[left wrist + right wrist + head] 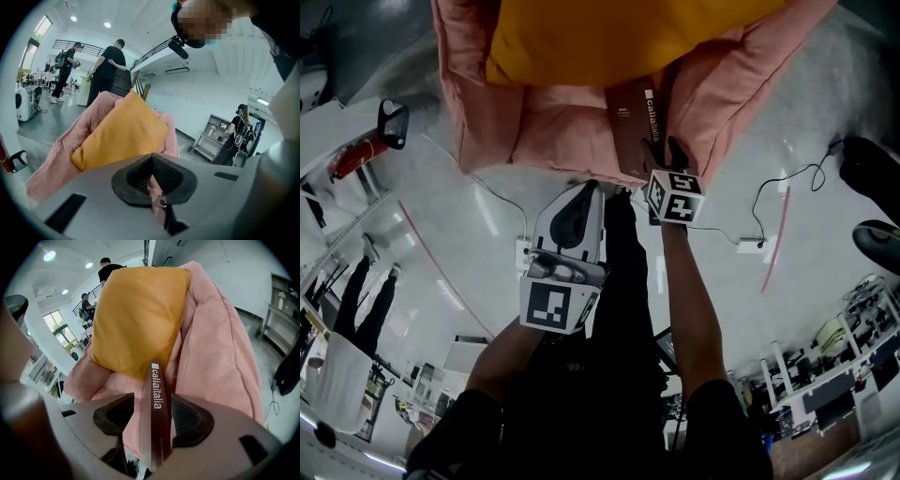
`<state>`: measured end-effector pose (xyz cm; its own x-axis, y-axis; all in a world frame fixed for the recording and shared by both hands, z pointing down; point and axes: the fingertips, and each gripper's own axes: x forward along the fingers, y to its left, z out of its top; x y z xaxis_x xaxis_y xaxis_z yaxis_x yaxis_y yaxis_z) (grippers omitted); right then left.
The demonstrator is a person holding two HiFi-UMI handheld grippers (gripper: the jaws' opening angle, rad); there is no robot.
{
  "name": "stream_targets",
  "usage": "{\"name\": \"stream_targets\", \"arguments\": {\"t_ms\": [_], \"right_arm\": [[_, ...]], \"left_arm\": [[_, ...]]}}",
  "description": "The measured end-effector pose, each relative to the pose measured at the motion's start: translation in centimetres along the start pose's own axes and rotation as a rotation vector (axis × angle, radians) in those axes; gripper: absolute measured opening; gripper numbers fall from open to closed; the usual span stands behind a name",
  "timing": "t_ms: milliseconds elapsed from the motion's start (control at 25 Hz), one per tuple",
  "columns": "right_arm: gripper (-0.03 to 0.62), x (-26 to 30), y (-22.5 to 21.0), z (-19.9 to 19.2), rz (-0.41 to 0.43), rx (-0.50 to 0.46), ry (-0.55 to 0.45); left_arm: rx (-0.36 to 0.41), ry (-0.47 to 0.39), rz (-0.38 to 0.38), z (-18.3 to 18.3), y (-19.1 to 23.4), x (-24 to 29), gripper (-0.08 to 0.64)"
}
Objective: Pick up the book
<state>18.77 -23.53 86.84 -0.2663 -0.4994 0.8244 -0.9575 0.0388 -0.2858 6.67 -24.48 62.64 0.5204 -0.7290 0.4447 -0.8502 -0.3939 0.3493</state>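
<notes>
Right gripper view | book between parted fingers | pink armchair

This looks like a large open lab or workshop hall. The polished grey floor runs wide under a high white ceiling with recessed lights. A railed mezzanine and a staircase stand behind. Desks crowded with equipment line one edge, a cable trails across the floor, and people stand about.

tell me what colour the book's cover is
Dark brown book with white lettering on the spine; shows best in the right gripper view.
</notes>
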Motion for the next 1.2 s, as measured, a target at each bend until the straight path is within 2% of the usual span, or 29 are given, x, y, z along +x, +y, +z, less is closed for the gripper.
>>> {"name": "stream_targets", "arguments": {"t_ms": [400, 680, 1040, 1200], "right_arm": [[0.241, 2.0, -0.9, -1.5, 0.017, -0.004, 0.107], [0.241, 2.0, -0.3, -1.5, 0.007, -0.056, 0.098], [0.241, 3.4, -0.2, -1.9, 0.012, -0.079, 0.131], [0.241, 4.5, 0.0, -2.6, 0.035, -0.092, 0.176]], "left_arm": [[-0.013, 0.015, 0.000, -0.8, -0.6, 0.3, 0.008], [-0.010, 0.024, 0.001, -1.4, -0.1, 0.3, 0.008], [-0.029, 0.034, 0.008, -2.3, 0.3, 0.3, 0.008], [-0.031, 0.030, 0.012, -2.3, 0.8, 0.4, 0.008]]}}
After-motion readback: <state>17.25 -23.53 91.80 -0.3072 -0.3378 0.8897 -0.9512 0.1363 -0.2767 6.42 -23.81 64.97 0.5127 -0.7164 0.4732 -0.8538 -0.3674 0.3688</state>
